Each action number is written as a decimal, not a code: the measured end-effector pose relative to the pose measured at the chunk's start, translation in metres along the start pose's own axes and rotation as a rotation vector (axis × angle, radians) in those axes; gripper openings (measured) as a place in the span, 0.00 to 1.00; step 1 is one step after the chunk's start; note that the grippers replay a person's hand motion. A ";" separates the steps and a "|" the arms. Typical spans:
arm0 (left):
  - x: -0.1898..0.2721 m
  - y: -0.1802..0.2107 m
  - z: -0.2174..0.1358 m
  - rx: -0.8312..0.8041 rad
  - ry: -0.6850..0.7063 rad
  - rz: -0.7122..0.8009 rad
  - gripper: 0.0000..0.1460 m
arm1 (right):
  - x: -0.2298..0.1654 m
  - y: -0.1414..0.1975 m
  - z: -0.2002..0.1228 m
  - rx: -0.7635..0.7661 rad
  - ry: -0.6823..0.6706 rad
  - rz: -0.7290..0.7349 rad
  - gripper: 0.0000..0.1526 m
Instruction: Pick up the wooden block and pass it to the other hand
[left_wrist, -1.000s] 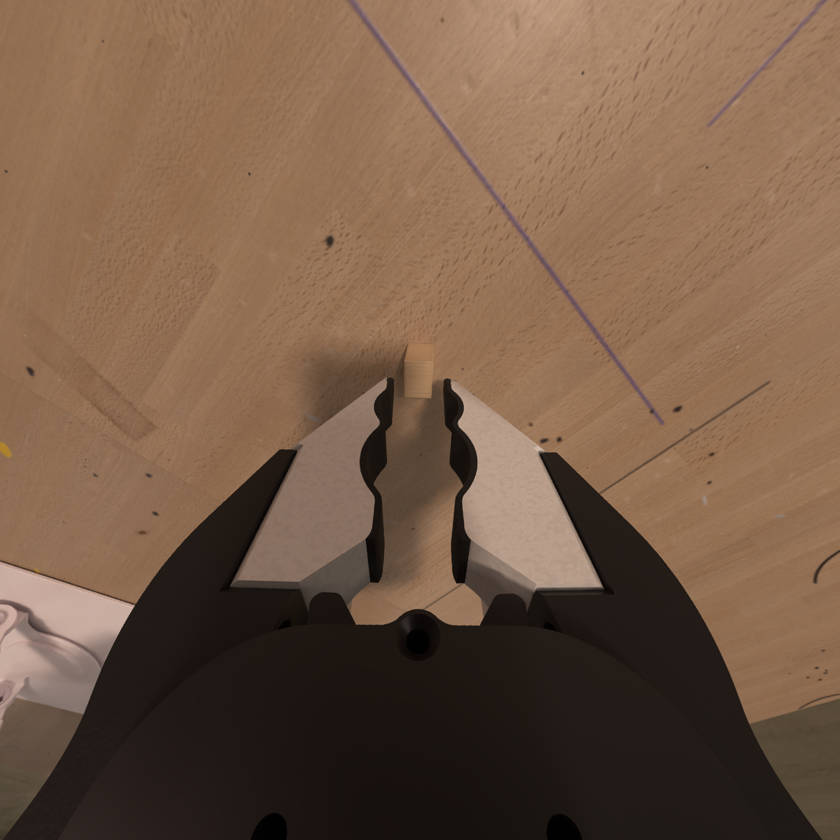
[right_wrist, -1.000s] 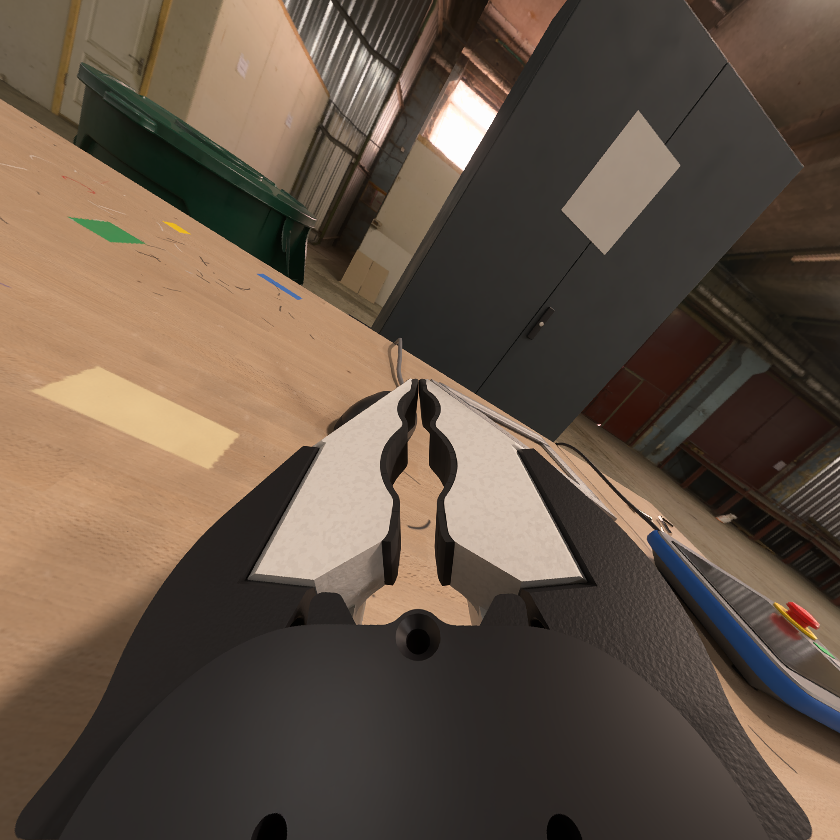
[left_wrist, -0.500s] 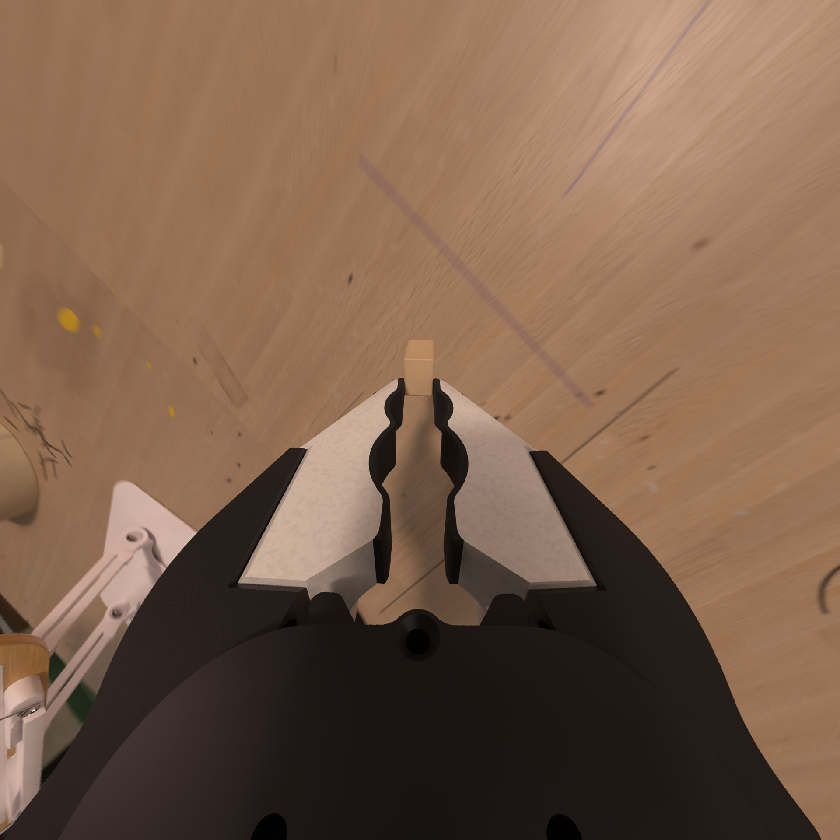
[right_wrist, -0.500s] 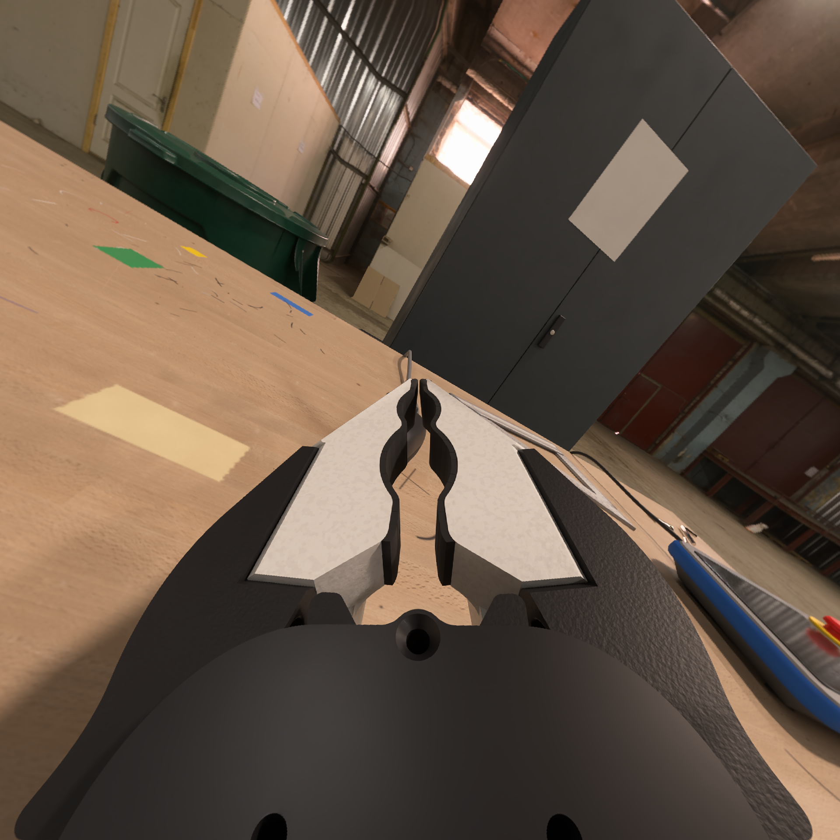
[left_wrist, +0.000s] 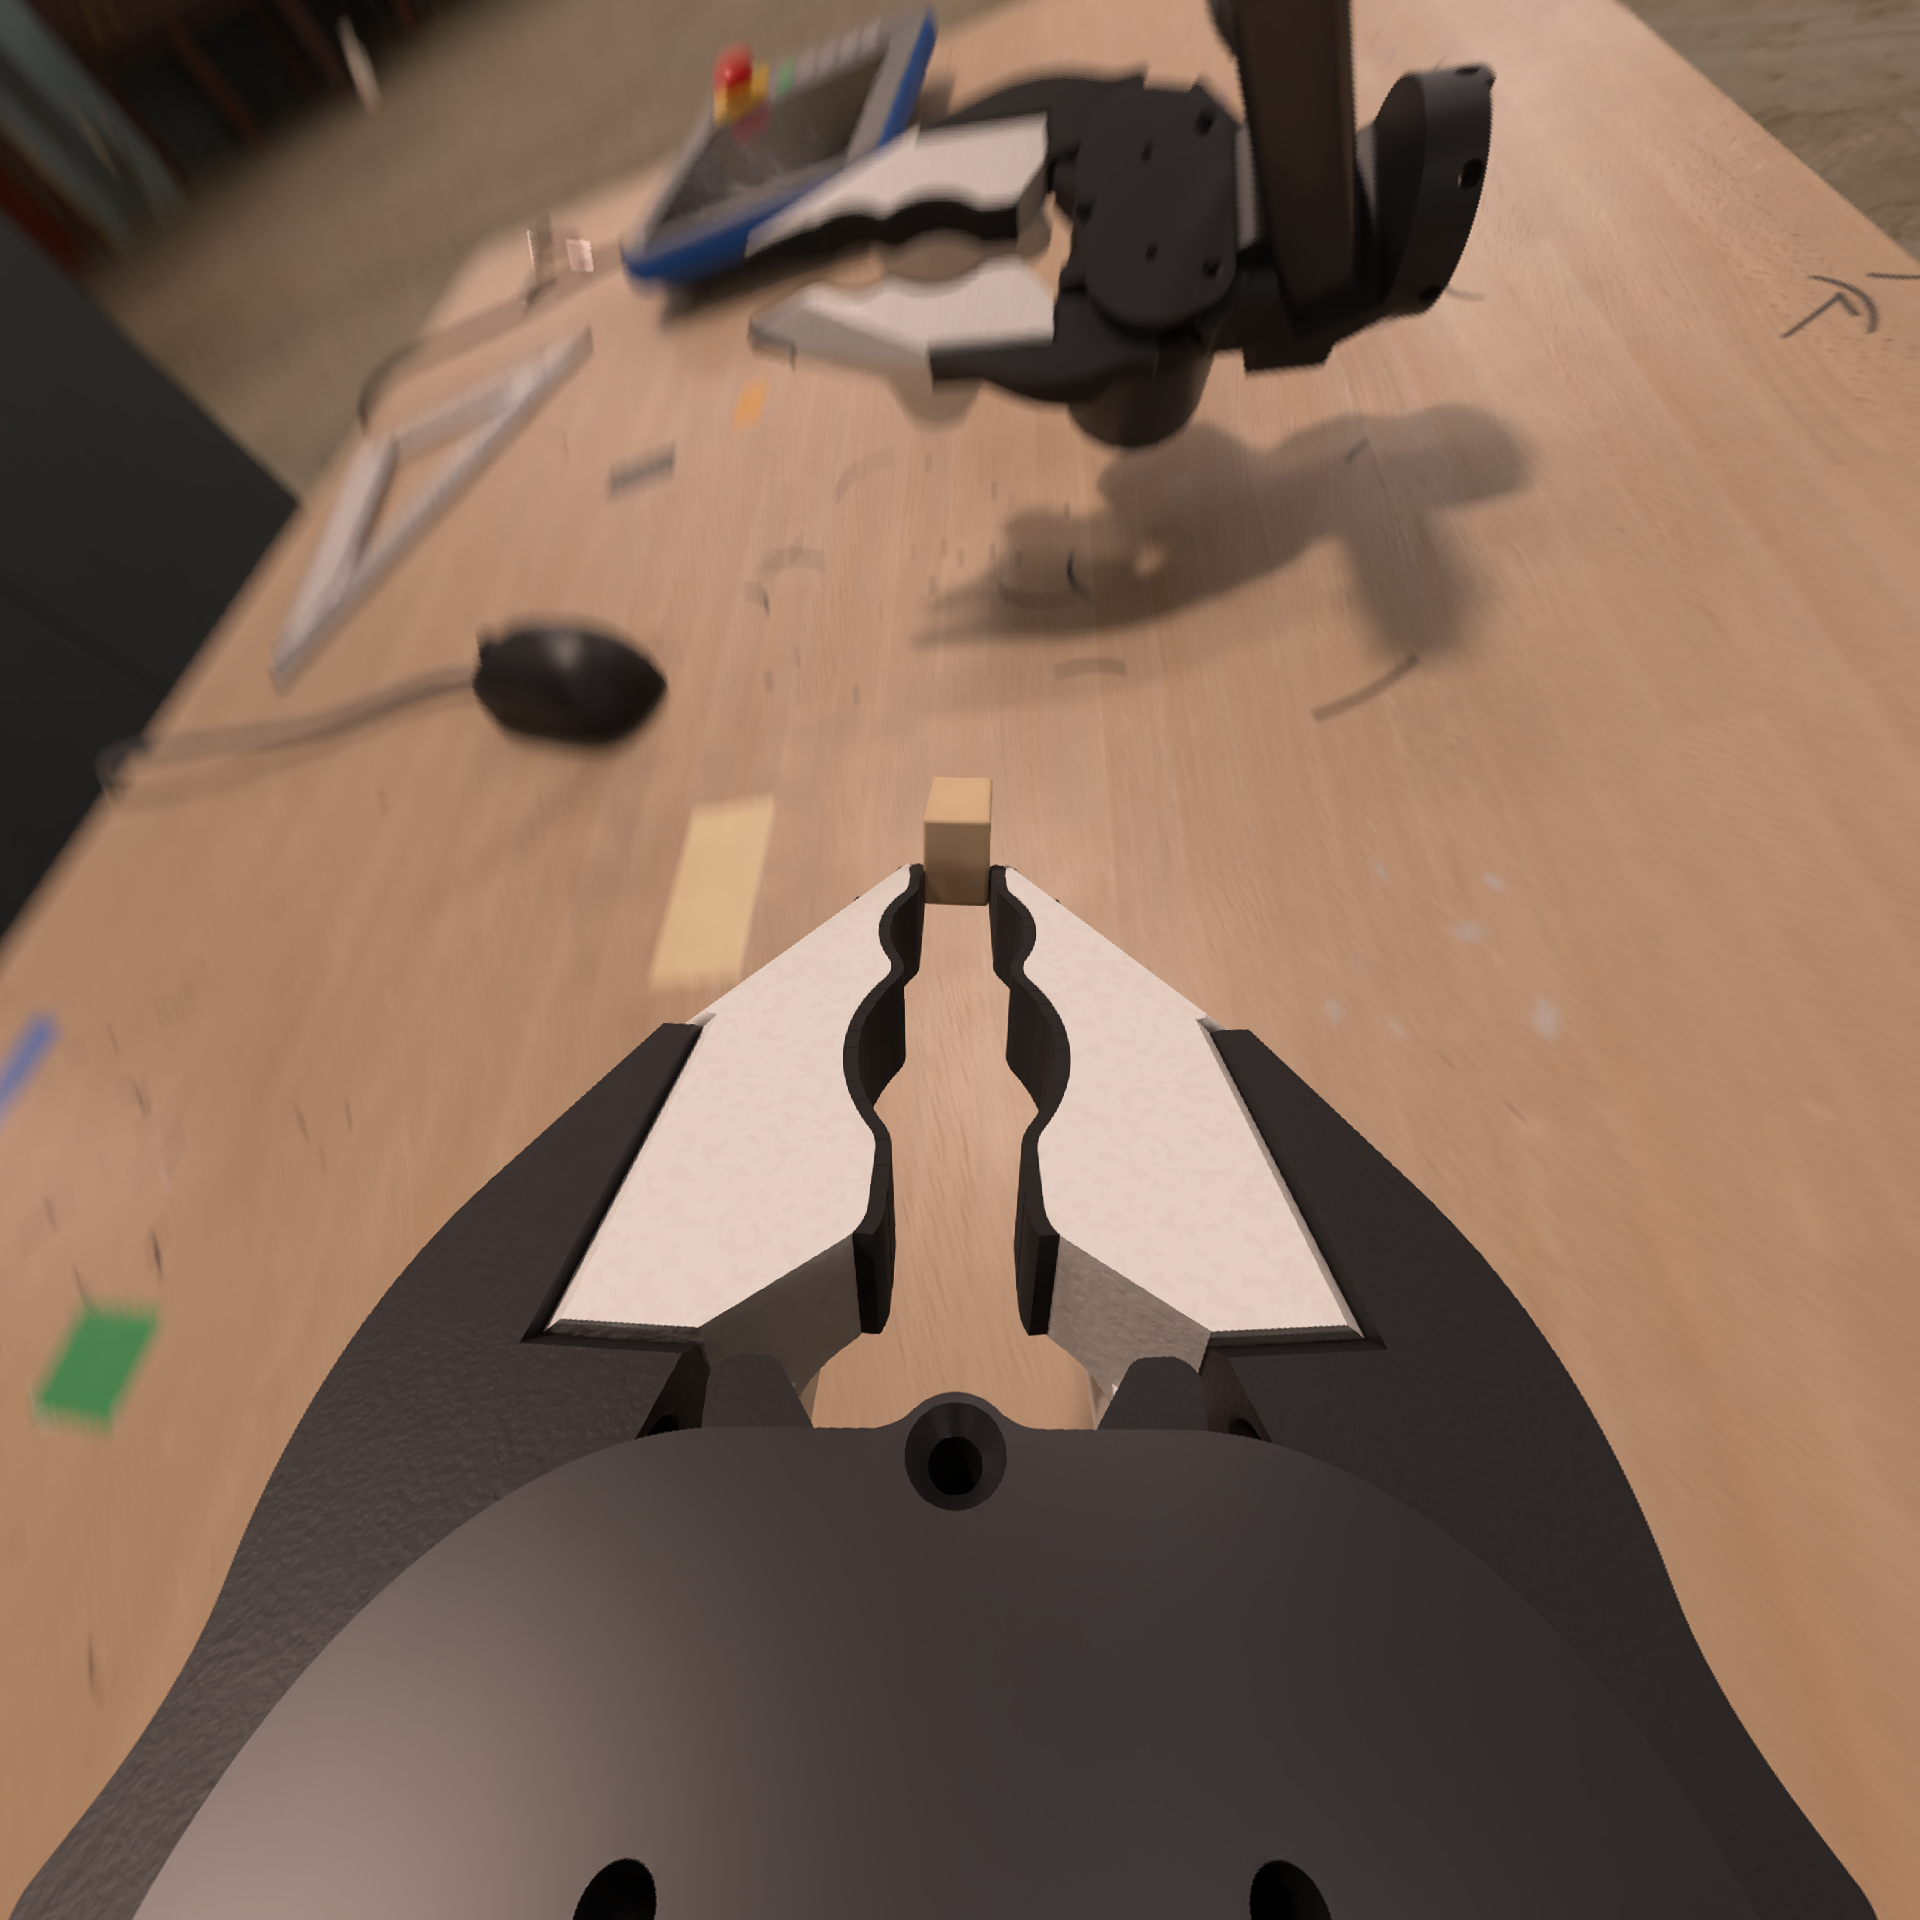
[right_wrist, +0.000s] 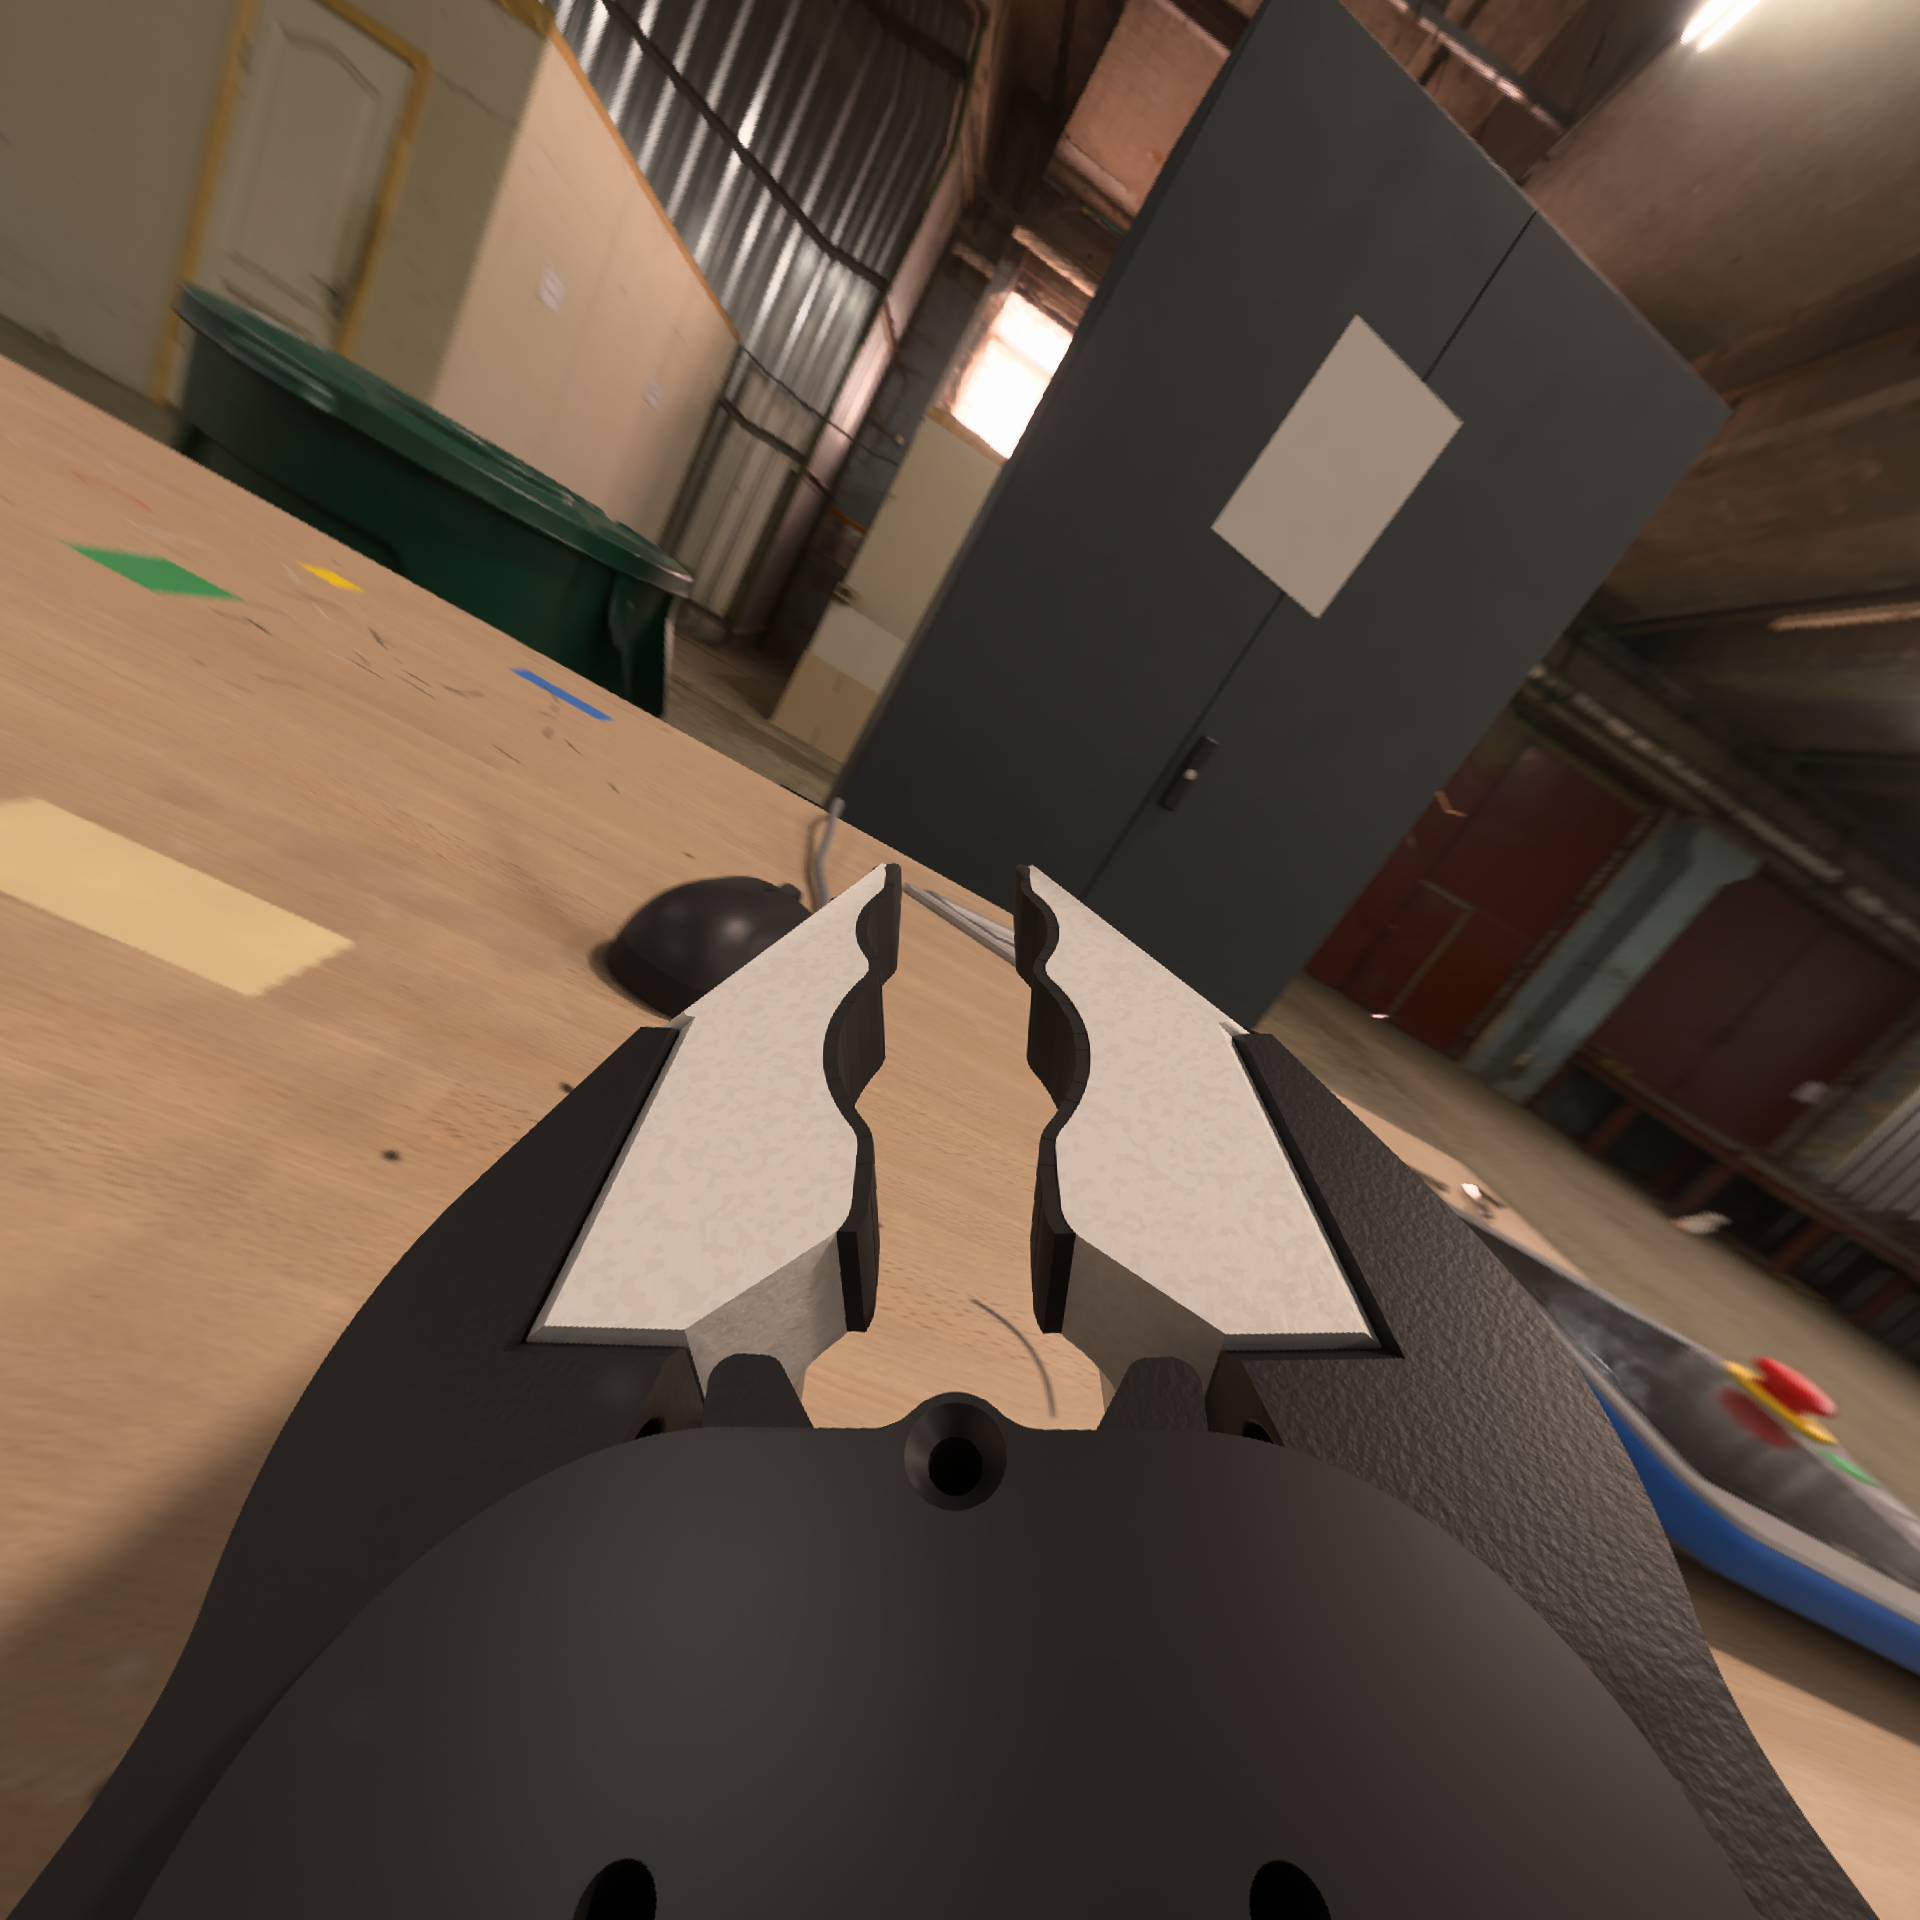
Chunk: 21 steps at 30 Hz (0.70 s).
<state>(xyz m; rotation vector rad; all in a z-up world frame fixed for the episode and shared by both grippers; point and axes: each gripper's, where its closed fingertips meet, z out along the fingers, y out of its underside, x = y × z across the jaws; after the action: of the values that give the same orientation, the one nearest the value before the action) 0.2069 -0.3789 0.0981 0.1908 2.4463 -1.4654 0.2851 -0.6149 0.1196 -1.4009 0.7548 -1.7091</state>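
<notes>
In the left wrist view my left gripper (left_wrist: 957, 883) is shut on the small pale wooden block (left_wrist: 958, 844), pinched between its fingertips and held above the wooden table (left_wrist: 1558, 831). My right gripper (left_wrist: 790, 275) shows farther off in that view, open, hovering over the table with its fingers pointing left. In the right wrist view the right gripper (right_wrist: 957, 883) is open and empty; the block is not in that view.
A black mouse (left_wrist: 569, 681) with a cable lies left of centre and also shows in the right wrist view (right_wrist: 696, 935). A blue-edged control pendant (left_wrist: 790, 156) lies at the far edge. Metal strips (left_wrist: 416, 488), tape patches (left_wrist: 715, 894), a dark cabinet (right_wrist: 1247, 623) and a green bin (right_wrist: 416, 488) surround.
My left gripper closed on the block, lifted it and tilted up from looking down at the table to looking across it. My right gripper opened from shut.
</notes>
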 end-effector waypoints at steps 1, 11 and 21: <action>0.000 -0.009 0.017 0.054 -0.007 0.063 0.08 | -0.002 -0.002 -0.001 0.012 -0.019 0.030 0.14; 0.000 -0.042 0.089 0.476 -0.197 0.593 0.08 | -0.083 -0.068 -0.057 0.097 -0.961 0.650 0.20; 0.032 -0.034 0.095 0.524 -0.124 0.771 0.08 | -0.117 -0.055 -0.096 -0.267 -1.379 0.924 0.33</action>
<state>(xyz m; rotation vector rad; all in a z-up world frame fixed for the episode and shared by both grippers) 0.1843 -0.4794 0.0751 0.9826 1.5403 -1.6017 0.1903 -0.4894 0.0854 -1.5976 0.5993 0.1908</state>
